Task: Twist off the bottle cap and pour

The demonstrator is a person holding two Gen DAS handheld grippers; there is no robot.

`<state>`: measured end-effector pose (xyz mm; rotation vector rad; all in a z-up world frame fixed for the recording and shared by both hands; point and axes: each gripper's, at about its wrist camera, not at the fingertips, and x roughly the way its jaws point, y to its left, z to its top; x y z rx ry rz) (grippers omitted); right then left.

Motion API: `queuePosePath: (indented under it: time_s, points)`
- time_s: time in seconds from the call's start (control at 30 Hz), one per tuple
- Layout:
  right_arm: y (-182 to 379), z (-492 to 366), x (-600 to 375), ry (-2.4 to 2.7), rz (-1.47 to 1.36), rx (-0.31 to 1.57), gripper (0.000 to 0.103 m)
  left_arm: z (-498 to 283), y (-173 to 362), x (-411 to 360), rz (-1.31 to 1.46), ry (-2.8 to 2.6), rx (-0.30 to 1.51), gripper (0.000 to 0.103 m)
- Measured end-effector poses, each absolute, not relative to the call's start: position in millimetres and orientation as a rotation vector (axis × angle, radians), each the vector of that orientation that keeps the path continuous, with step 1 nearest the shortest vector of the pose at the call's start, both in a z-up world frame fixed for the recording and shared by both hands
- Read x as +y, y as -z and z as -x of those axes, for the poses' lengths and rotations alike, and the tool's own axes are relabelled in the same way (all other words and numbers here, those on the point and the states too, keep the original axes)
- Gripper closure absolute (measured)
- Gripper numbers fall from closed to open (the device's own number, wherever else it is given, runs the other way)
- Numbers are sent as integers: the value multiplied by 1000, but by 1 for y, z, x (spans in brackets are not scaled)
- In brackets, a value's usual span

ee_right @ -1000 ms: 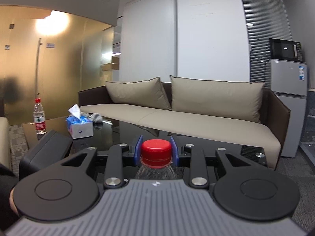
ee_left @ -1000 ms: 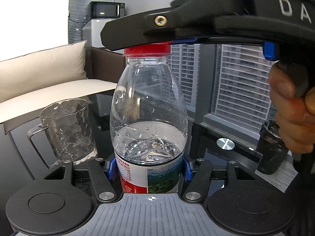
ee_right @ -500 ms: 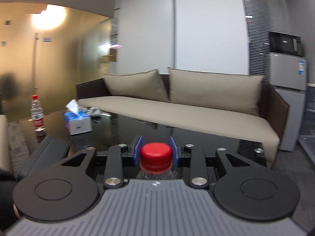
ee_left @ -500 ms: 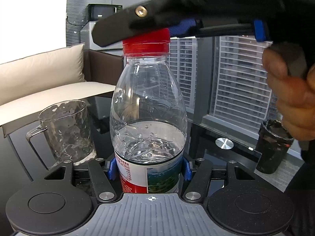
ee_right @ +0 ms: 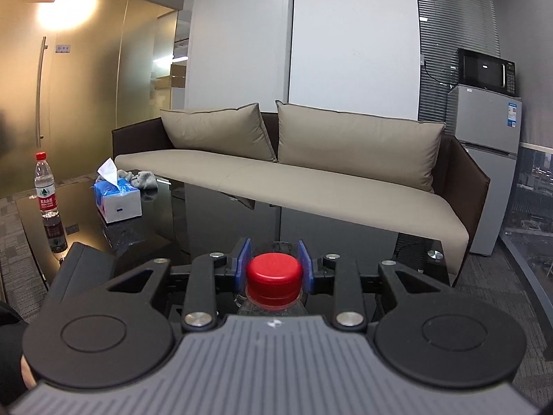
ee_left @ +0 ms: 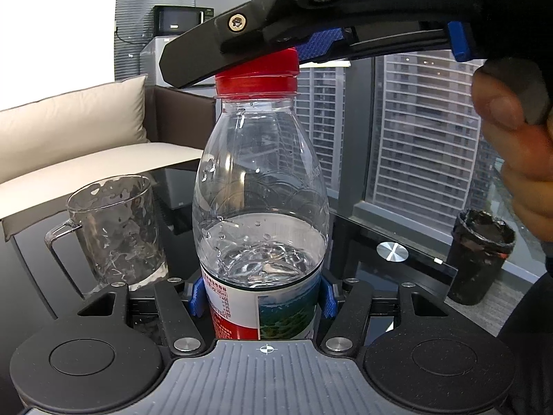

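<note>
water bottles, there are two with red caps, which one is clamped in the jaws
The half-full clear plastic water bottle whose red cap sits between the right gripper's jaws; the other small bottle stands untouched beside the blue tissue box.

Change, left view: my right gripper [ee_left: 311, 39], level across the top of the frame a second ago, now slopes down toward the upper left, its underside and screws exposed. The red cap [ee_left: 256, 76] in its grip shows more of its side. The hand [ee_left: 518, 152] at right edge sits higher.

Change, right view: the sofa [ee_right: 311, 180] and tissue box [ee_right: 117, 200] have shifted, the box further right; the cap sits lower between my blue pads [ee_right: 244, 263].
</note>
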<state>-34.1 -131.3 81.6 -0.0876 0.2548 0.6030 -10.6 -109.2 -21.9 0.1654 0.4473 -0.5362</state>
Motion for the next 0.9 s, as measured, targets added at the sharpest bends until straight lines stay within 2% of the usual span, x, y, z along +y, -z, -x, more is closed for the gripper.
queuePosePath:
  time_s: [0.73,0.9]
  points:
    - [-81,-12,-181,-1127,190,171,71,14,23,-108,-177,544,433,47]
    - [-86,-3,-176,-1086,241,180,71,14,23,-108,-175,546,436,47]
